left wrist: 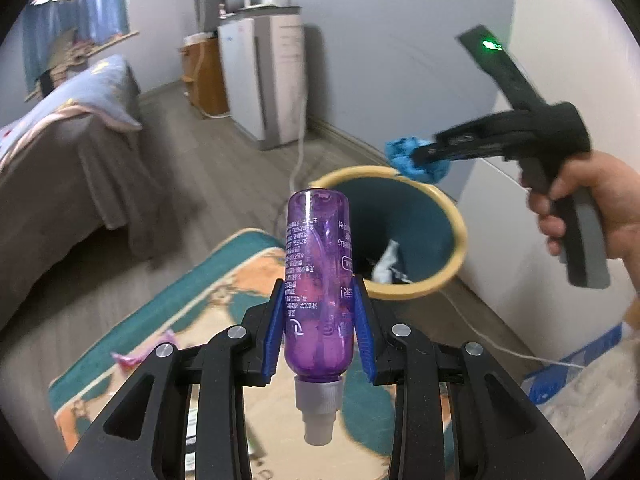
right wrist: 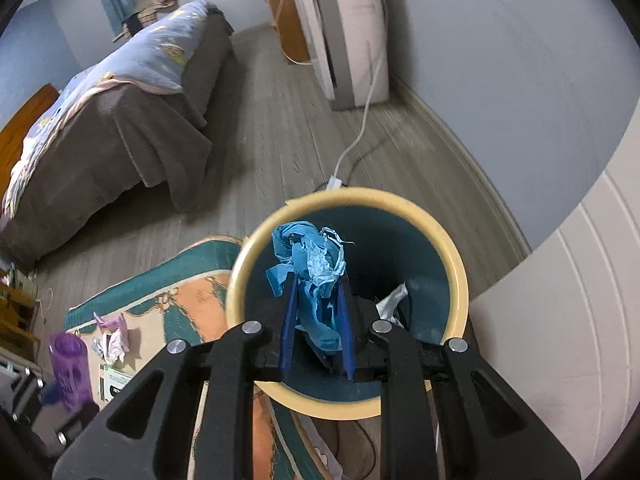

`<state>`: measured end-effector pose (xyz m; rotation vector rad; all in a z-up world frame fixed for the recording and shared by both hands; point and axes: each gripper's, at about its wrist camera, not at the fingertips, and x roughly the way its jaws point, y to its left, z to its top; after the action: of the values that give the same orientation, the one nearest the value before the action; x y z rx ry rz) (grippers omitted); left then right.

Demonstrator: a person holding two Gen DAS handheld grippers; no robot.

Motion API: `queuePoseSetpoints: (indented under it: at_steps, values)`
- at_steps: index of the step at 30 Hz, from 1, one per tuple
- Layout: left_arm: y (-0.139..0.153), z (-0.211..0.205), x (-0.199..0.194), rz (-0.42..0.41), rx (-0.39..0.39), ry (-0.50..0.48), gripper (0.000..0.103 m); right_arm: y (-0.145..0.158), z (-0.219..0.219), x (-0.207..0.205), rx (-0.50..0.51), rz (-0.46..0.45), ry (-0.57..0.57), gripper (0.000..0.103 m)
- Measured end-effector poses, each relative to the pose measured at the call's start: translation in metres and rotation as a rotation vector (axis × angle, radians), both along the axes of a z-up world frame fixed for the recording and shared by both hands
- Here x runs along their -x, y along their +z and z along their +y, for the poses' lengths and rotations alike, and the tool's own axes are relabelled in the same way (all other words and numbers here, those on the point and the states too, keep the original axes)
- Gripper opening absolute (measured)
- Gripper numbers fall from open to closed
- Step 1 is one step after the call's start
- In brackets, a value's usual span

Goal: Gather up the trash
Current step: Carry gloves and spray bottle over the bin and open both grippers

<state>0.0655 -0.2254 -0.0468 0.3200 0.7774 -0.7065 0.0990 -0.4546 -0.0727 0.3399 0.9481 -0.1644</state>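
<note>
My left gripper [left wrist: 318, 292] is shut on a clear purple bottle [left wrist: 318, 280], grey cap toward me, held above the rug short of the bin. The bin [left wrist: 460, 236] is teal inside with a yellow rim and holds white crumpled trash [left wrist: 386, 264]. My right gripper [right wrist: 316, 280] is shut on a crumpled blue wad [right wrist: 312, 264] and holds it over the bin's [right wrist: 460, 280] open mouth. The left wrist view shows the right gripper [left wrist: 424, 154] with the wad [left wrist: 404, 154] above the bin's far rim. The bottle also shows in the right wrist view [right wrist: 70, 364].
A patterned teal and orange rug [right wrist: 176, 304] lies left of the bin with pink and white scraps [right wrist: 114, 336] and a small box [right wrist: 112, 386] on it. A bed [right wrist: 120, 112] stands at left, a white appliance [right wrist: 352, 28] and cable [right wrist: 360, 132] behind the bin, a white door [right wrist: 560, 340] at right.
</note>
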Motion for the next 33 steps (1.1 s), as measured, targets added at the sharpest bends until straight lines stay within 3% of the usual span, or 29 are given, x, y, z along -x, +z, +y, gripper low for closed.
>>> queuePoseSetpoints:
  at_steps: [9, 20, 33]
  values:
    - [-0.02, -0.039, -0.007, 0.066, -0.028, -0.046, 0.034, -0.027, -0.03, 0.0, -0.065, 0.039, -0.076, 0.018]
    - [-0.046, -0.099, -0.024, 0.081, -0.105, -0.11, 0.034, -0.063, -0.059, 0.003, -0.107, 0.118, -0.171, 0.019]
    - [-0.053, -0.136, -0.075, 0.087, -0.045, -0.039, 0.034, -0.063, -0.055, 0.0, -0.102, 0.114, -0.152, 0.019]
